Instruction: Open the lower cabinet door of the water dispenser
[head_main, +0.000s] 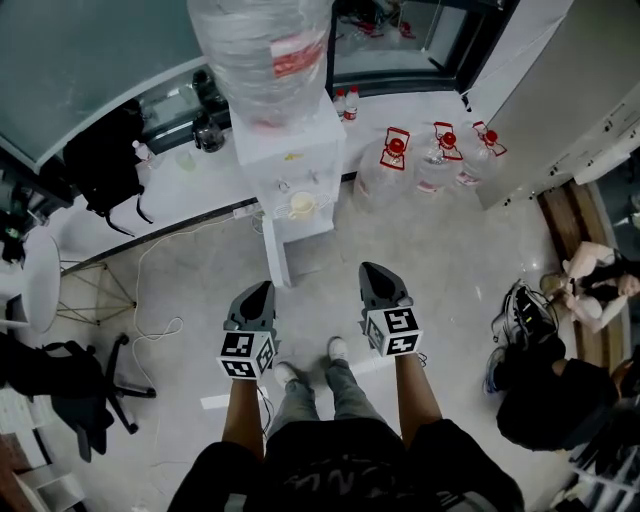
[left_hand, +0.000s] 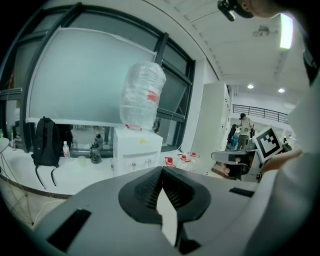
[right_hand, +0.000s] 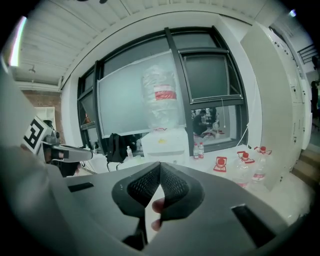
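**Shut jaws, an unseen handle, a top-heavy dispenser**

In front of the water dispenser (head_main: 290, 165), well short of it, I have both grippers held out side by side and aimed its way. The left gripper (head_main: 262, 289) has its jaws together with nothing between them, and the left gripper view confirms it. The right gripper (head_main: 372, 269) is the same, pads closed on nothing. The lower cabinet door (head_main: 297, 243) is the foreshortened white front below the taps. From the head view I cannot make out a handle or which side is hinged, and in both gripper views the gripper bodies cover that part.

My main worry is arriving at the door with the jaws closed. I judge they must part first, or the tips will only knock the panel and slide off. If I guess the wrong edge, I will be pulling against the hinge.

The big bottle (head_main: 262, 50) on top makes the unit look top-heavy. A hard tug low down could rock it, and the cup (head_main: 301, 205) under the taps would probably go first.

Three red-capped jugs (head_main: 433, 160) stand on the floor near the dispenser's right side, so a door swinging that way, or my right elbow, may strike them. A loose cable (head_main: 160, 325) lies on the floor to my left, a trip risk if I step in carelessly.
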